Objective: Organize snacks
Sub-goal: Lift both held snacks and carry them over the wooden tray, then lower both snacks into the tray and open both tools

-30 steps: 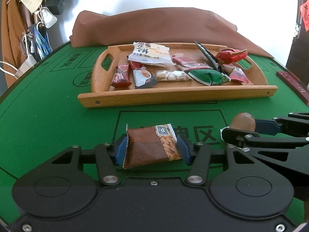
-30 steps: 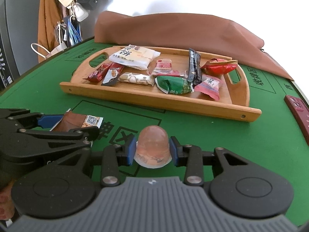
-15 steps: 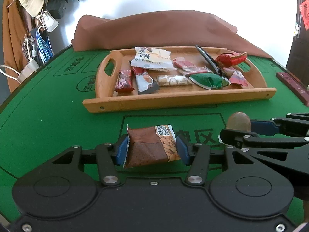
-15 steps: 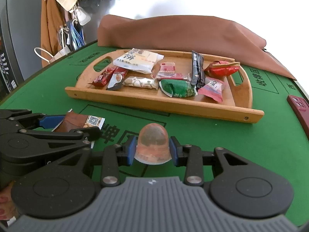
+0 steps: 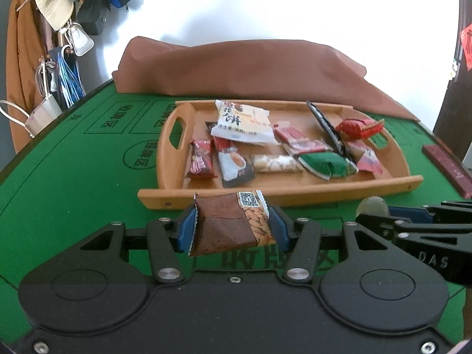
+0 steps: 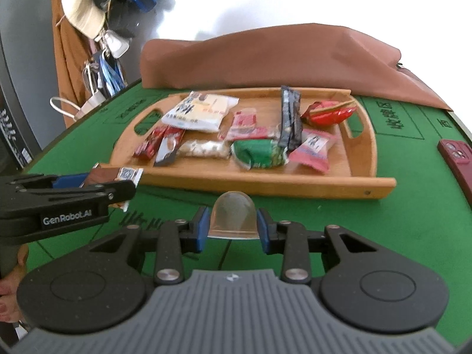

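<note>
My left gripper [image 5: 231, 227] is shut on a brown almond snack packet [image 5: 230, 225], held above the green table just short of the wooden tray's [image 5: 265, 196] front rim. My right gripper [image 6: 233, 225] is shut on a clear dome-shaped jelly cup [image 6: 233, 215], also held just before the tray [image 6: 265, 181]. The tray holds several wrapped snacks: a white biscuit pack [image 5: 243, 121], a green pack [image 5: 324, 163], red packs [image 5: 202, 160]. The left gripper and its packet [image 6: 113, 175] show at the left of the right wrist view; the right gripper [image 5: 413, 221] shows at the right of the left wrist view.
A brown cloth [image 5: 250, 70] lies heaped behind the tray. A dark red phone [image 6: 457, 162] lies on the green felt table [image 5: 73, 177] at the right. Bags and a hat [image 5: 53, 8] hang at the far left.
Both grippers have moved forward and up toward the tray with their snacks still held; the tray now looks nearer and larger.
</note>
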Demonstrator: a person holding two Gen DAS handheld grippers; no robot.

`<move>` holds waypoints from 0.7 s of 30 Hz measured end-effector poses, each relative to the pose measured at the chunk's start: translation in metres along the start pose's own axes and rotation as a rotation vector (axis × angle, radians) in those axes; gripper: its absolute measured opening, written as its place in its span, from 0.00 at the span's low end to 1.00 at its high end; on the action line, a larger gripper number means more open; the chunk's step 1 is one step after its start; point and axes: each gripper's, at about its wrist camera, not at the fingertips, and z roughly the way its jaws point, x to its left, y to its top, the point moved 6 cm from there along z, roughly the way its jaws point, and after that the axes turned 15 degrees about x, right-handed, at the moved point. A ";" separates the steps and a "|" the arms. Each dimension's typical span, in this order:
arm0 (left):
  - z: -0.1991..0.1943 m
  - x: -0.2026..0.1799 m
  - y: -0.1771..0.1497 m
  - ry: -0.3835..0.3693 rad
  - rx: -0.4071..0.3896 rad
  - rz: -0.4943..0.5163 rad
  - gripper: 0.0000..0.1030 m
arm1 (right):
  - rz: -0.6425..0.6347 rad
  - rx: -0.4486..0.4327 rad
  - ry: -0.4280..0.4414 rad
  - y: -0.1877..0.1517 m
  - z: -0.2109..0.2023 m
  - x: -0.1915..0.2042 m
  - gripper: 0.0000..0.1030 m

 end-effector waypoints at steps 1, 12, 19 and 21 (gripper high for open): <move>0.000 0.000 0.003 -0.010 0.001 -0.002 0.49 | 0.003 -0.007 -0.002 0.003 -0.002 -0.002 0.38; 0.008 -0.004 0.053 -0.086 -0.019 0.003 0.49 | 0.054 -0.032 -0.010 0.061 -0.002 -0.025 0.38; 0.041 -0.007 0.092 -0.097 0.028 -0.006 0.48 | 0.081 -0.003 0.010 0.107 0.024 -0.037 0.38; 0.053 -0.007 0.099 -0.089 0.045 -0.012 0.10 | 0.100 0.015 0.009 0.119 0.037 -0.041 0.38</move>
